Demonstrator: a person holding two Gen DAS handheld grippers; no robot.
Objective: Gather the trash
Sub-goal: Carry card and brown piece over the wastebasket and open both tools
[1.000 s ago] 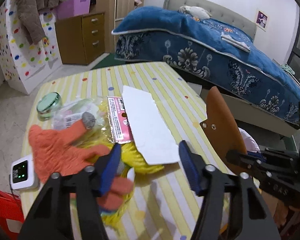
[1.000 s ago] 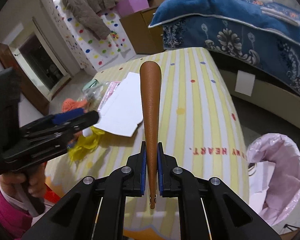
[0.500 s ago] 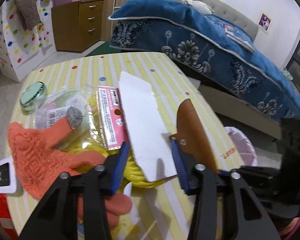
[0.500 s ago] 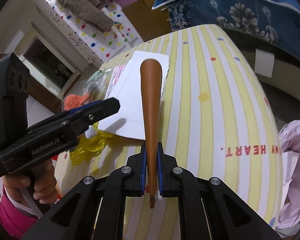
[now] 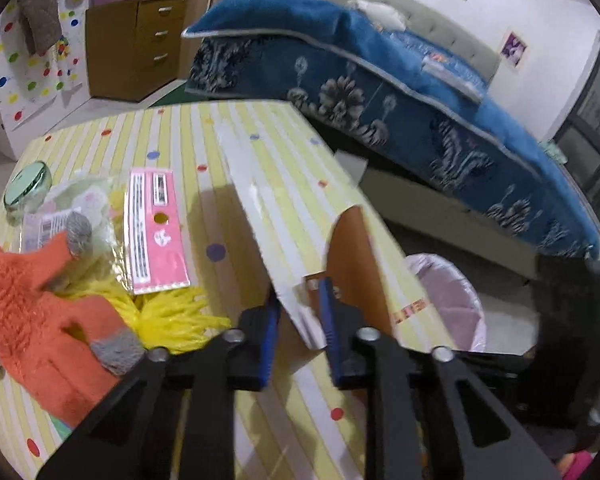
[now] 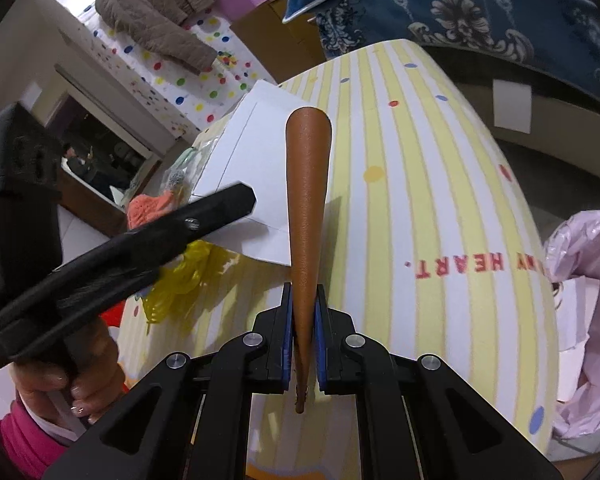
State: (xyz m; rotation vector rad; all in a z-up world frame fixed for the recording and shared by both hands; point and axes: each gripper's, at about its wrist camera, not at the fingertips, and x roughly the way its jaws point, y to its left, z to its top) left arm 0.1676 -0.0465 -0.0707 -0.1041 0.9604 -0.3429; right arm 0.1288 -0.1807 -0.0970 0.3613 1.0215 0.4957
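Observation:
A flat white card [image 5: 260,204] lies on the yellow striped table [image 5: 204,136]; its near end is lifted between the blue pads of my left gripper [image 5: 298,320], whose jaws have narrowed around it. It also shows in the right wrist view [image 6: 252,168]. My right gripper [image 6: 302,316] is shut on a brown leather piece [image 6: 306,200], held upright beside the card; it also shows in the left wrist view [image 5: 352,256]. A bin with a pink bag [image 6: 580,292] stands by the table's edge.
An orange glove [image 5: 32,312], yellow fibres [image 5: 176,312], a pink-labelled packet [image 5: 156,224] and a green jar [image 5: 28,188] lie at the table's left. A blue-covered bed [image 5: 380,80] stands behind, and a wooden drawer unit [image 5: 136,44] at the back.
My left gripper moved right from the glove to the white card, narrowed its jaws around the card's near end and lifted it. My right gripper brought the brown piece closer to the card.

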